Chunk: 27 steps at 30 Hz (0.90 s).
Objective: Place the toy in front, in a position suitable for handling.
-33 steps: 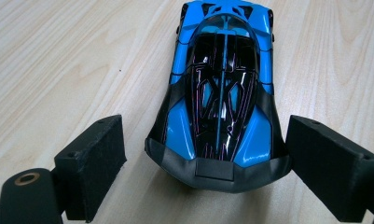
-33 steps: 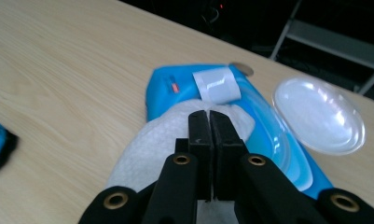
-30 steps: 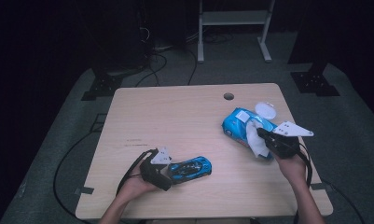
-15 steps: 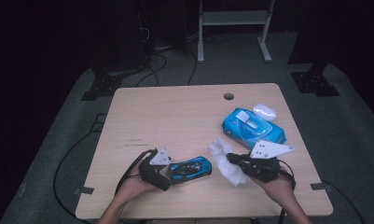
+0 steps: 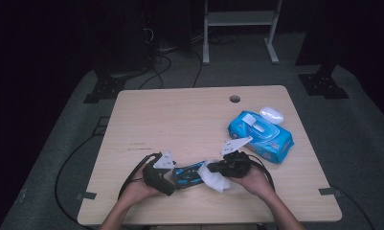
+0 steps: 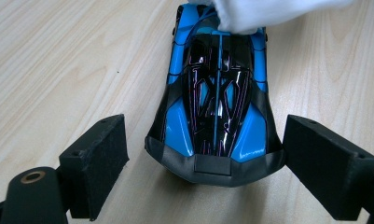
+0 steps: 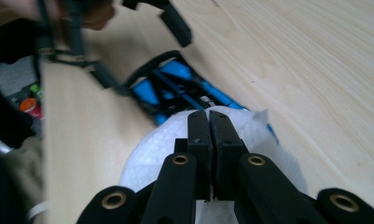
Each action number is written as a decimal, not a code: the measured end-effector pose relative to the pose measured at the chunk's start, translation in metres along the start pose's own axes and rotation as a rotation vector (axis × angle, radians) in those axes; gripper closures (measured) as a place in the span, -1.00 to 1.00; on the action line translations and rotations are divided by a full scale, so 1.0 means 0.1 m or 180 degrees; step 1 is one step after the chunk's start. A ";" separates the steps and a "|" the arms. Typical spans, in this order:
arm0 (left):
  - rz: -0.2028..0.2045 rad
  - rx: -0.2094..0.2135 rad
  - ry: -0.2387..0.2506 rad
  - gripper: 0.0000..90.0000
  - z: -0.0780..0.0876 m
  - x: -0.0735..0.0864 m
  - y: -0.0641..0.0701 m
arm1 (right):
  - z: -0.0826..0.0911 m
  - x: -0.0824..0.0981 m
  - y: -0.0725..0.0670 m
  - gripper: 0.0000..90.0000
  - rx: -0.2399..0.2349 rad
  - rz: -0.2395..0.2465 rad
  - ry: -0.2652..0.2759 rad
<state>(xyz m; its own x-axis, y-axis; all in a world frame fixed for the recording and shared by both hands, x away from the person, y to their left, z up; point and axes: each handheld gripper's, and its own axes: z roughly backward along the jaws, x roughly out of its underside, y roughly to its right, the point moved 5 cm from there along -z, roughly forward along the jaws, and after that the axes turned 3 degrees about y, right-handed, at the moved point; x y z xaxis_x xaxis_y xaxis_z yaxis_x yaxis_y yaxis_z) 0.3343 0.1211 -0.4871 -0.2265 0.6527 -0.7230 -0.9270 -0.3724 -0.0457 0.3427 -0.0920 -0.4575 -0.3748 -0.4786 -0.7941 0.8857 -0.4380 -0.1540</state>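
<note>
The toy car [image 5: 188, 174] is lying lengthwise at lower centre of the surface [image 5: 180, 124], between the released left fingers [image 6: 98, 163]; the right fingers [image 7: 208, 135], clenching a white wipe [image 5: 216, 179], are reaching its far end.

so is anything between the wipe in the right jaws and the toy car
Nothing visible. The right gripper is shut on the white wipe, and the wipe already lies against the far end of the blue toy car. The left gripper stands open around the car's near end.
</note>
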 end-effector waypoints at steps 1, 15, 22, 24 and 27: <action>0.0003 0.0013 -0.0003 -0.68 0.00 0.00 0.00 | -0.06 0.01 0.05 0.93 0.0065 0.0021 -0.0007; -0.0036 0.0054 -0.0036 -0.59 0.00 0.02 0.01 | -0.27 0.20 0.11 0.25 0.0184 0.0055 0.0022; 0.0050 0.0156 -0.0203 -0.59 -0.06 0.09 -0.02 | -0.36 0.20 0.12 0.15 0.0123 -0.0019 0.0071; 0.0077 0.0191 -0.0229 -0.57 -0.08 0.11 -0.02 | -0.36 0.19 0.11 0.19 0.0106 -0.0026 0.0073; 0.0092 0.0282 -0.0241 -0.47 -0.08 0.12 -0.03 | -0.34 0.20 0.11 0.41 0.0115 -0.0005 0.0076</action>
<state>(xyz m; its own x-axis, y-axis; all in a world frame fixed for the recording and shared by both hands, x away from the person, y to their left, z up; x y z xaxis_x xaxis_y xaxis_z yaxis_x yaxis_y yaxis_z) 0.3364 0.1242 -0.5013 -0.2723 0.6917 -0.6689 -0.9418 -0.3341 0.0380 0.3544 -0.0808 -0.4951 -0.3692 -0.4597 -0.8077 0.8744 -0.4662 -0.1343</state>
